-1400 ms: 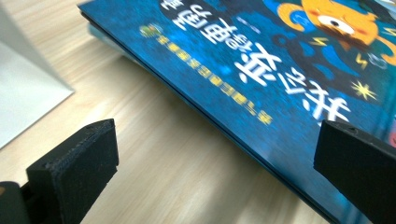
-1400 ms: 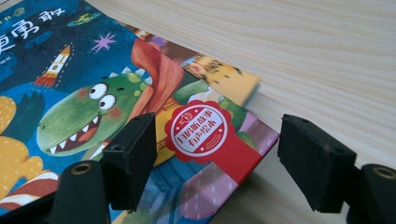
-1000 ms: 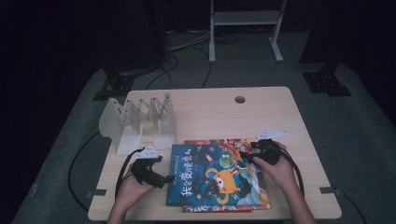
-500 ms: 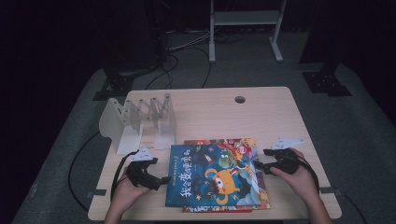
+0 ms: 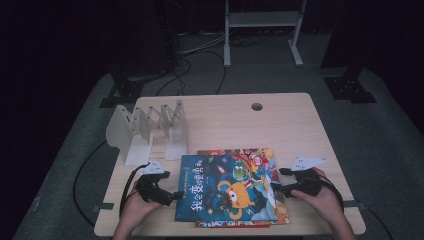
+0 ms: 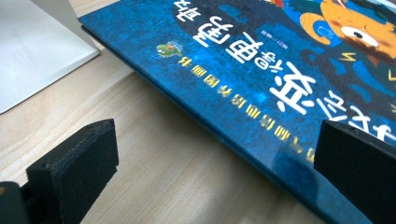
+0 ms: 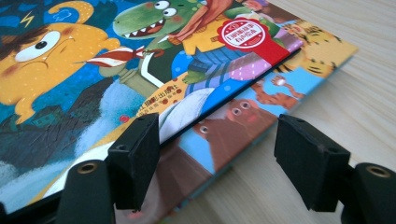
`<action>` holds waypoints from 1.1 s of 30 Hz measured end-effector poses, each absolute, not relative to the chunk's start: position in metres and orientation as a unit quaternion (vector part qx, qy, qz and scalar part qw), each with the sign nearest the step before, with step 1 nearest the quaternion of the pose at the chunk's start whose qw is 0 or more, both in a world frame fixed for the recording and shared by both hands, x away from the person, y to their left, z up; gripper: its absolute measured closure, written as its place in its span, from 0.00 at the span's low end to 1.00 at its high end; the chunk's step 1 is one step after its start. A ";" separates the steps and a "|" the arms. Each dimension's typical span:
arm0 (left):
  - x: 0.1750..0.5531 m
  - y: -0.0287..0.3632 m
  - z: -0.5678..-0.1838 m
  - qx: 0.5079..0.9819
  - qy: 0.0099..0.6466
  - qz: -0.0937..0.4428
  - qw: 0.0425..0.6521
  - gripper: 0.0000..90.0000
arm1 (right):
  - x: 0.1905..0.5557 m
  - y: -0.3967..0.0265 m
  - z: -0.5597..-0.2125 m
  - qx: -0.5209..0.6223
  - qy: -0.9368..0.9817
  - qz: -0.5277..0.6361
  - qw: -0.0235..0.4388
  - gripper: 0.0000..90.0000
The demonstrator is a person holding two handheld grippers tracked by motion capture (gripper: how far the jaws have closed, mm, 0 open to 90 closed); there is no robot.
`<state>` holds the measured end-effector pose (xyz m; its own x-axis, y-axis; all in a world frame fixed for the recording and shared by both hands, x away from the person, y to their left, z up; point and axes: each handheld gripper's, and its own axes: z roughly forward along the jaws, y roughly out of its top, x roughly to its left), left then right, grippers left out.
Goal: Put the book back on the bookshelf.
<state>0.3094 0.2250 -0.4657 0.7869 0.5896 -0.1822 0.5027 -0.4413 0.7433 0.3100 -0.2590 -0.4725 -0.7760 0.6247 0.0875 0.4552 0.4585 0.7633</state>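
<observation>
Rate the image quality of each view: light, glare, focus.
High view: dim, dark surroundings, soft; only the table is lit. Left gripper view: bright, the blue book sharp mid-frame, pale glare on its near edge, the jaws blurred. Right gripper view: bright, the cover crisp, with sheen low on the book stack.

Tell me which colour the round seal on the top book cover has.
The seal is red with white writing, clearest in the right gripper view.

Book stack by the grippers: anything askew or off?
Slightly. The blue book on top sits turned against the books beneath, whose edges and corners stick out at the far, right and near sides, so the pile isn't squared. No damage or spill visible. The white folding rack stands upright at the table's left.
</observation>
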 end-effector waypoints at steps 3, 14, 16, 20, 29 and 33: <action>0.310 0.228 -0.466 0.846 0.326 0.050 0.420 0.00 | 0.307 -0.249 -0.472 0.308 0.851 0.411 0.106 0.34; 0.312 0.232 -0.473 0.838 0.337 0.025 0.428 0.00 | 0.301 -0.227 -0.472 0.280 0.860 0.414 0.103 0.32; 0.312 0.233 -0.474 0.837 0.338 0.021 0.429 0.00 | 0.299 -0.222 -0.472 0.271 0.863 0.414 0.104 0.32; 0.313 0.237 -0.475 0.833 0.346 0.014 0.431 0.00 | 0.297 -0.213 -0.472 0.260 0.866 0.413 0.105 0.32; 0.314 0.235 -0.474 0.833 0.353 0.000 0.427 0.00 | 0.298 -0.209 -0.473 0.254 0.868 0.414 0.104 0.28; 0.313 0.235 -0.469 0.834 0.353 0.003 0.424 0.00 | 0.298 -0.209 -0.474 0.254 0.868 0.414 0.105 0.27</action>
<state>0.3127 0.2350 -0.4691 0.7509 0.5912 -0.2944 0.5861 -0.3909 0.7097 0.2981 -0.2091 -0.4736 -0.8491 0.5275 0.0279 0.3536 0.5284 0.7719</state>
